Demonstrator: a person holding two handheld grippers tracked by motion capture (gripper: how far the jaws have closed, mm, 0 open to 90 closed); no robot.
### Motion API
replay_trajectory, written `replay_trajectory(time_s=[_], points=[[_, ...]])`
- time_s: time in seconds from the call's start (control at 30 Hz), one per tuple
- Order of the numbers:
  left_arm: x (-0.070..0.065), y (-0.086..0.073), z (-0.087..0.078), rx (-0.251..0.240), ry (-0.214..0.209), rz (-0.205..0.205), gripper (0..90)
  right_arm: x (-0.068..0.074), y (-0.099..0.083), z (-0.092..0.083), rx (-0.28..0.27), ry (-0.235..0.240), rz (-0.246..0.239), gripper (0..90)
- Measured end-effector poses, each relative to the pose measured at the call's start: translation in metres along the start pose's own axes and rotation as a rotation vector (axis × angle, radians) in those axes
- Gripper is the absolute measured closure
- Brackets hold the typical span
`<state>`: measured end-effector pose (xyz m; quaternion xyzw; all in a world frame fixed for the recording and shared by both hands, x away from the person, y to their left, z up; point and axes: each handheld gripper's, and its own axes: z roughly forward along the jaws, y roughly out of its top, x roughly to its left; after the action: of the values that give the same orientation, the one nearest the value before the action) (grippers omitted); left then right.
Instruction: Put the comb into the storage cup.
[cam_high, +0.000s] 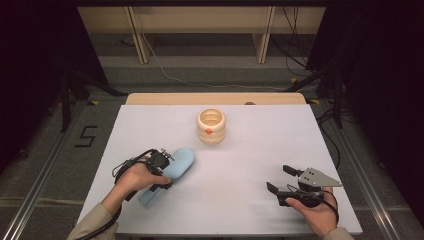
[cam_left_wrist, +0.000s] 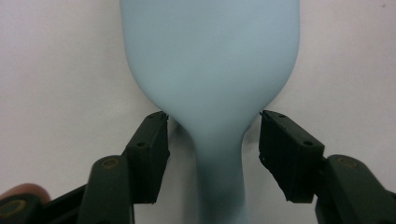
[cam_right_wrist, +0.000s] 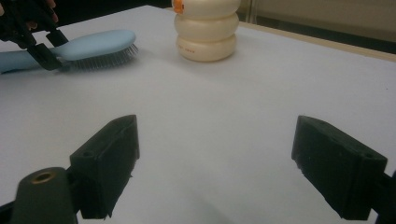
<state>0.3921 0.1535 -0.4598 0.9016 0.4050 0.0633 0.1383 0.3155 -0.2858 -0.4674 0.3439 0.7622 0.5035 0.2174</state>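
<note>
High view puts the left gripper at the lower left of the frame, set over a pale blue hairbrush that lies on the white tabletop with its head pointing up and to the right. In the left gripper view the jaws stand on either side of the brush where the head narrows into the handle, with the left jaw tip about touching the shoulder of the head and a thin gap at the right one, so the gripper is part way open and not yet clamped. The right gripper sits at the lower right of the high view with its jaws spread wide and nothing between them, well apart from the brush

To grip well, I judge the jaws should slide a little down onto the slim neck before closing, so that they meet flat sides and not the sloping shoulder, where they could squeeze the brush out forward. The right gripper view shows the bristles facing down on the tabletop, so a level lift would keep them from dragging

A cream ringed pot with an orange mark stands near the upper middle of the tabletop, apart from the brush. The tabletop is plain and matt with a wooden strip along its far edge; beyond it lie grey floor, loose cables and pale wooden frames against dark walls
</note>
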Motion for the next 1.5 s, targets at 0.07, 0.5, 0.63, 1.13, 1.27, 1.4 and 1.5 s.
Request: replay_trajectory(time_s=[0.07,0.5,0.63,1.13,1.27,1.4,1.5], points=[[-0.0001,0.0004,0.0005,0.003,0.004,-0.004,44.8,0.0,-0.0001,0.0,0.001,-0.001,0.001,15.9],[-0.0024,0.0037,0.0024,0.015,0.017,-0.012,53.1,-0.0002,-0.0004,-0.0001,0.0,0.001,0.003,15.9],[-0.0025,0.0042,0.0029,0.018,0.023,-0.015,54.1,-0.0001,-0.0004,-0.0001,-0.001,0.001,0.003,15.9],[-0.0021,0.0054,0.0051,0.034,0.021,-0.033,56.9,-0.0002,-0.0005,-0.0002,0.002,0.002,0.003,15.9],[-0.0024,0.0053,0.005,0.037,0.019,-0.038,58.1,-0.0002,-0.0006,-0.0002,0.002,0.001,0.003,15.9],[-0.0033,0.0054,0.0051,0.037,0.02,-0.041,60.3,-0.0002,-0.0007,0.0,0.004,0.001,0.003,15.9],[-0.0047,0.0056,0.0048,0.039,0.019,-0.043,63.4,-0.0002,-0.0007,-0.0001,0.004,0.002,0.001,15.9]])
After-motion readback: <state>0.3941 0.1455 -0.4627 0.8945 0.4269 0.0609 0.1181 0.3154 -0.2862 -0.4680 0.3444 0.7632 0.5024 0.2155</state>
